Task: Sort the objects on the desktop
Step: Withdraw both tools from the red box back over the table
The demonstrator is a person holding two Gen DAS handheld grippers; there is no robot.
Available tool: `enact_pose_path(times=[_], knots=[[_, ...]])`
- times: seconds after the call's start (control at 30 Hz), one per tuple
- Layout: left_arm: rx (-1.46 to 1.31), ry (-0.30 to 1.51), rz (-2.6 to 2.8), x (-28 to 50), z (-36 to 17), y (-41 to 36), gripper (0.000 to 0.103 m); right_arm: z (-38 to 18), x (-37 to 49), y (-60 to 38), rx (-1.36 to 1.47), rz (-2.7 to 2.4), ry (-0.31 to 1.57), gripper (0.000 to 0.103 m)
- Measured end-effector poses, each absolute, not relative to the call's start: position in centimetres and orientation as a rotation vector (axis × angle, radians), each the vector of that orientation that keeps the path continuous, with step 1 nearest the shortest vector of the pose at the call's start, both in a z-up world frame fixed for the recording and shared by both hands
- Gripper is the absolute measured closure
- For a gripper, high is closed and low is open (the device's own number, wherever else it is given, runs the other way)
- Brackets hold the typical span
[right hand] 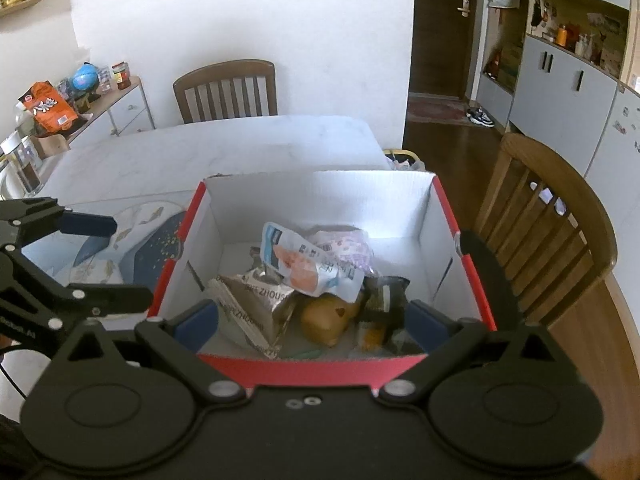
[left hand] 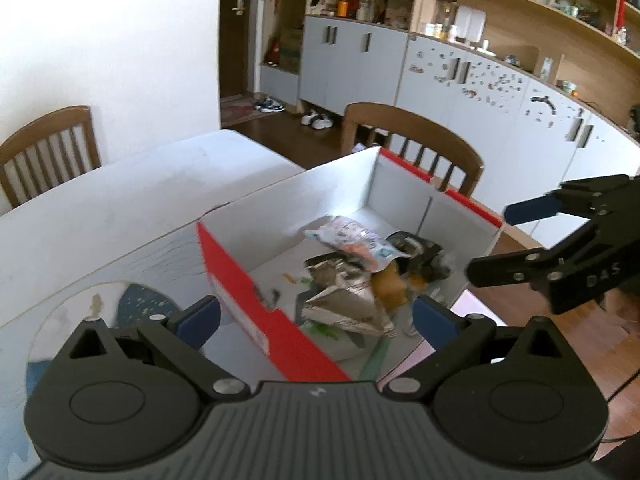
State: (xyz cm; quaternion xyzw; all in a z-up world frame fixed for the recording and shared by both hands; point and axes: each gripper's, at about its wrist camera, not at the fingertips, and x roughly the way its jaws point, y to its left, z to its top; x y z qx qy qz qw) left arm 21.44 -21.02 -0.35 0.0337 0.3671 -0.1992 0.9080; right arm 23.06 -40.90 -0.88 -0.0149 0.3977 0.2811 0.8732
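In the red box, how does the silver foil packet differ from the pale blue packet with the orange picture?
The silver foil packet is metallic grey with dark letters; the pale blue packet is light blue and white with an orange picture. The silver foil packet lies lower, toward the box's left side; the pale blue packet rests on top of the pile, partly over it. Both are crumpled snack wrappers inside the red box, and neither claw touches them.

Left wrist view looked down from left of the box (left hand: pixel 256 304), right wrist view from its near side (right hand: pixel 320 364), both close, shared its contents.

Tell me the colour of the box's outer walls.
Red outside, white inside; the box shows best in the right wrist view.
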Motion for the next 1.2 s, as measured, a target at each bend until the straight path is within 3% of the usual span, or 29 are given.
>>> enact_pose_path(times=[1.2], knots=[[0.002,0.818,-0.373,22.0,-1.8,-20.2,0.0,-1.9,20.5,-40.9,0.014,0.517,0.843,0.003]])
